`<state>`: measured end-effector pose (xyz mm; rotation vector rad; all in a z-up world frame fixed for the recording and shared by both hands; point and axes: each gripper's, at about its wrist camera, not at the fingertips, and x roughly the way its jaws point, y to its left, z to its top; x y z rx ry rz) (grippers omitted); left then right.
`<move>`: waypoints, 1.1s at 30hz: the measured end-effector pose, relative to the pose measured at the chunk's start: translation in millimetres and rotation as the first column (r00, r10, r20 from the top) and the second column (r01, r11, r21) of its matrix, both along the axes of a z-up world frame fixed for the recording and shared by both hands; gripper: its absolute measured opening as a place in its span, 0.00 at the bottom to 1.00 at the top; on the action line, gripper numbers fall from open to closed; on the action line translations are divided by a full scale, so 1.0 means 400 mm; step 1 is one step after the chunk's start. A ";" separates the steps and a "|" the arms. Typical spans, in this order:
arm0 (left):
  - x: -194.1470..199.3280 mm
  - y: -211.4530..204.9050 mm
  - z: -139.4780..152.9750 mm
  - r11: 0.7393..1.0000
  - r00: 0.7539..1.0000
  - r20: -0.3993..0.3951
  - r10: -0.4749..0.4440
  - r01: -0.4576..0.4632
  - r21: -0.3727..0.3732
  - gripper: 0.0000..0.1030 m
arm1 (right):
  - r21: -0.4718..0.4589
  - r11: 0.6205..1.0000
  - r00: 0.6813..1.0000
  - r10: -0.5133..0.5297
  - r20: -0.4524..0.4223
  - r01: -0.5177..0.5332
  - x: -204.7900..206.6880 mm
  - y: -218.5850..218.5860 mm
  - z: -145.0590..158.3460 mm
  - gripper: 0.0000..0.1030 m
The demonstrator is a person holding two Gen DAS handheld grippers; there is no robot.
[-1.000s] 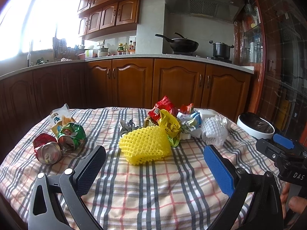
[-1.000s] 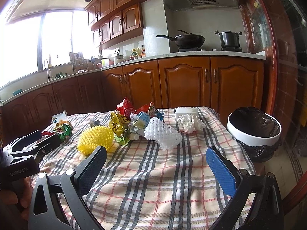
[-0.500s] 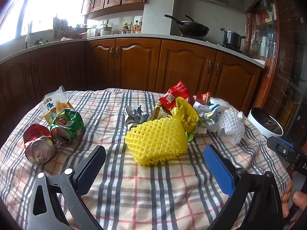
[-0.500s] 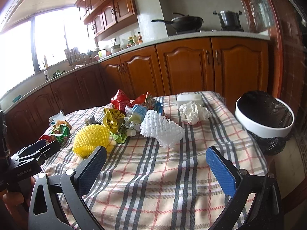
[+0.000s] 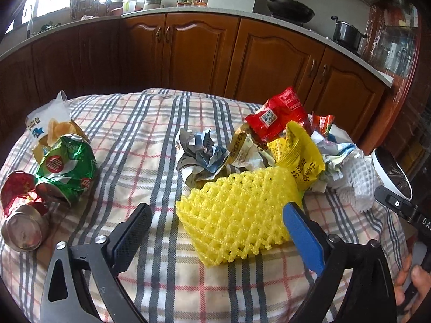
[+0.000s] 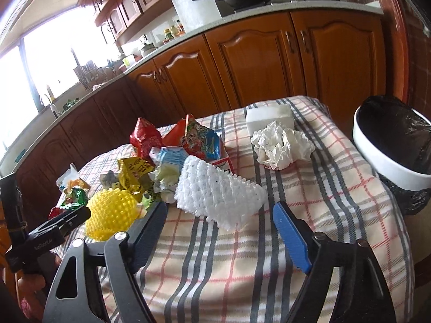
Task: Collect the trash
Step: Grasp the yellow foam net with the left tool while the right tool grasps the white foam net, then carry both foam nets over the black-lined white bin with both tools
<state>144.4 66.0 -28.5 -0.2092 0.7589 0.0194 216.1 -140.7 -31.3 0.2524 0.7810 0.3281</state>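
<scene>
- The yellow foam net [image 5: 237, 215] lies near the front of the bench [image 5: 150, 134], right ahead of the left gripper [image 5: 218, 231]; the blue pad overlaps the net's right edge in the left wrist view, though whether it touches I cannot tell.
- It looks very light, soft and springy; it should crush easily. Taking it across the full middle of its body seems safer than the frayed open edge, which could slip free.
- The white foam net [image 6: 218, 196] lies just ahead of the right gripper [image 6: 218, 231] and should handle the same way.
- Both sets of jaws are spread wide, with nothing held.
- Behind the nets sits a heap of crinkly wrappers: a yellow packet [image 5: 299, 156], a red packet [image 5: 277, 115] and crumpled printed paper [image 5: 200, 153]. All look thin and light.
- To the left lie a crushed green can [image 5: 66, 169] and a crushed red can [image 5: 23, 215], stiff and likely slick, with a chip bag [image 5: 51, 132] just behind.
- A ball of white paper [image 6: 281, 145] rests against a white box [image 6: 269, 115] towards the far right.
- The bin [image 6: 377, 158], lined in black, stands just beside the bench's right edge.
</scene>
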 end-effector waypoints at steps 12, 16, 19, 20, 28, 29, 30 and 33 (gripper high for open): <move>-0.019 0.004 -0.001 0.994 0.996 0.015 -0.090 0.091 -0.055 0.17 | 0.023 0.998 0.998 0.058 -0.031 -0.058 0.024 0.015 -0.028 0.08; -0.078 -0.013 0.037 0.989 0.990 0.066 -0.125 0.130 -0.072 0.17 | 0.037 0.998 0.998 0.059 -0.006 -0.058 -0.006 -0.007 -0.004 0.08; -0.105 -0.036 0.070 0.981 0.981 0.100 -0.167 0.175 -0.080 0.17 | 0.051 0.998 0.999 0.049 0.007 -0.049 -0.026 -0.028 0.016 0.08; -0.112 -0.047 0.083 0.977 0.976 0.113 -0.185 0.195 -0.084 0.17 | 0.050 0.998 0.999 0.045 0.012 -0.045 -0.032 -0.034 0.022 0.08; -0.093 -0.137 0.121 0.951 0.946 0.139 -0.294 0.304 -0.061 0.17 | 0.049 0.999 0.999 -0.009 0.048 0.007 -0.067 -0.111 0.064 0.08; -0.076 -0.151 0.119 0.948 0.943 0.135 -0.303 0.313 -0.056 0.17 | 0.049 0.999 0.999 -0.018 0.050 0.015 -0.068 -0.122 0.067 0.08; -0.068 -0.161 0.120 0.945 0.940 0.135 -0.313 0.323 -0.054 0.17 | 0.051 0.998 0.998 -0.028 0.051 0.026 -0.068 -0.136 0.069 0.08; -0.038 -0.197 0.126 0.935 0.929 0.136 -0.345 0.353 -0.042 0.17 | 0.052 0.997 0.996 -0.064 0.057 0.061 -0.070 -0.185 0.077 0.08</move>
